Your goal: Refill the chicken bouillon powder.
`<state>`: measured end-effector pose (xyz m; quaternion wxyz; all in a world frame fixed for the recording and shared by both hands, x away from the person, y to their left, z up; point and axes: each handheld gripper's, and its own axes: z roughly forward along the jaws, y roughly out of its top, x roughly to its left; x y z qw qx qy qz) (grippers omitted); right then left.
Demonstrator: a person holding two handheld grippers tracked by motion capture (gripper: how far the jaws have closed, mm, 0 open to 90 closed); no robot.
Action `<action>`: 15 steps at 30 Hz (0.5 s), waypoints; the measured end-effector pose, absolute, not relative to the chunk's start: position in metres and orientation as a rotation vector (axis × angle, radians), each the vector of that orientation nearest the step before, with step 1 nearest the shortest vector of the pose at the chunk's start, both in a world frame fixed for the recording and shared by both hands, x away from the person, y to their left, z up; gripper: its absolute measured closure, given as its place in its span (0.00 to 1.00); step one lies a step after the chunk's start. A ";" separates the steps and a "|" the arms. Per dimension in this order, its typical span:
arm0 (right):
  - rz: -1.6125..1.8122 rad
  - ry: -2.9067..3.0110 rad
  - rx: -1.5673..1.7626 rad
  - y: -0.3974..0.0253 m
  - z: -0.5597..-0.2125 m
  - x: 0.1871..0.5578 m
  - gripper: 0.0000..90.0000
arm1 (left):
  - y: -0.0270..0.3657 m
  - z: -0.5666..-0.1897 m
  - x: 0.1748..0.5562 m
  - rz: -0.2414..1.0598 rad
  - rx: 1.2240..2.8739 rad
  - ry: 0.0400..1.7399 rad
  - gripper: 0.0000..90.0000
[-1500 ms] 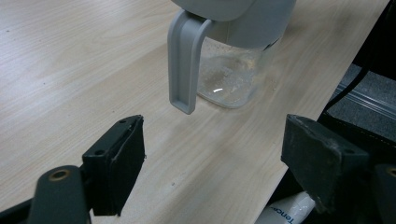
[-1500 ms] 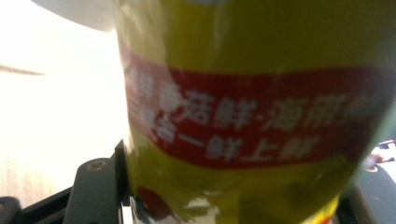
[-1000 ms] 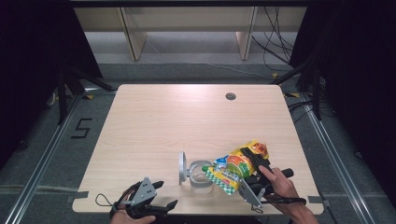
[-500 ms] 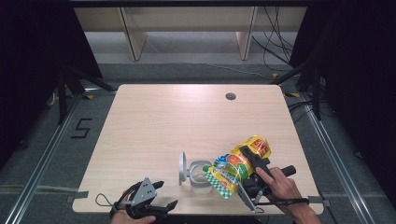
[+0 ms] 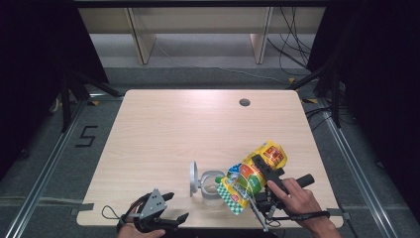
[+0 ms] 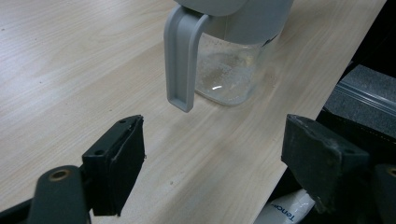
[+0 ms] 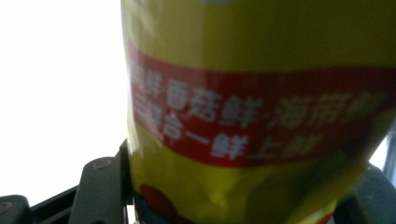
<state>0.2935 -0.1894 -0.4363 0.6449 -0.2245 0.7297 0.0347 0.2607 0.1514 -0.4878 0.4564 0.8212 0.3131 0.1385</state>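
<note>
Since a second ago the yellow bag has swung a little further over the jar, its lower checked corner now just above the jar mouth, bag tilted with the bottom end up toward the table's right side. Right gripper still clamps the bag across its middle; in the right gripper view the jaws press in on both sides of the yellow pack, red band with white print right in front of the lens (blurred, very close). Right hand wraps the gripper handle near the front table edge.

Jar sits on the wooden table near the front edge, right of centre, grey flip lid standing open on its left side. In the left gripper view the jar is clear glass with white grains at the bottom, grey handle hanging down its side, jar just ahead of the jaws.

Left gripper hasn't shifted, resting at the front left edge, well apart from the jar, jaws spread wide, nothing between them. Left hand is at the picture's bottom edge
</note>
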 end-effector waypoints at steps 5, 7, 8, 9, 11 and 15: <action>0.048 1.649 -0.502 -0.188 -0.437 0.290 0.45 | 0.151 -0.488 0.261 0.339 2.020 0.771 0.23; 0.058 1.644 -0.514 -0.188 -0.437 0.292 0.45 | 0.151 -0.488 0.261 0.339 2.019 0.772 0.23; 0.052 1.649 -0.511 -0.188 -0.436 0.291 0.45 | 0.151 -0.488 0.261 0.338 2.022 0.773 0.23; 0.052 1.649 -0.511 -0.188 -0.436 0.291 0.45 | 0.151 -0.488 0.261 0.338 2.022 0.773 0.23; 0.046 1.649 -0.510 -0.188 -0.437 0.292 0.45 | 0.151 -0.488 0.261 0.337 2.022 0.771 0.23; 0.038 1.655 -0.512 -0.189 -0.436 0.291 0.45 | 0.151 -0.488 0.261 0.337 2.028 0.771 0.23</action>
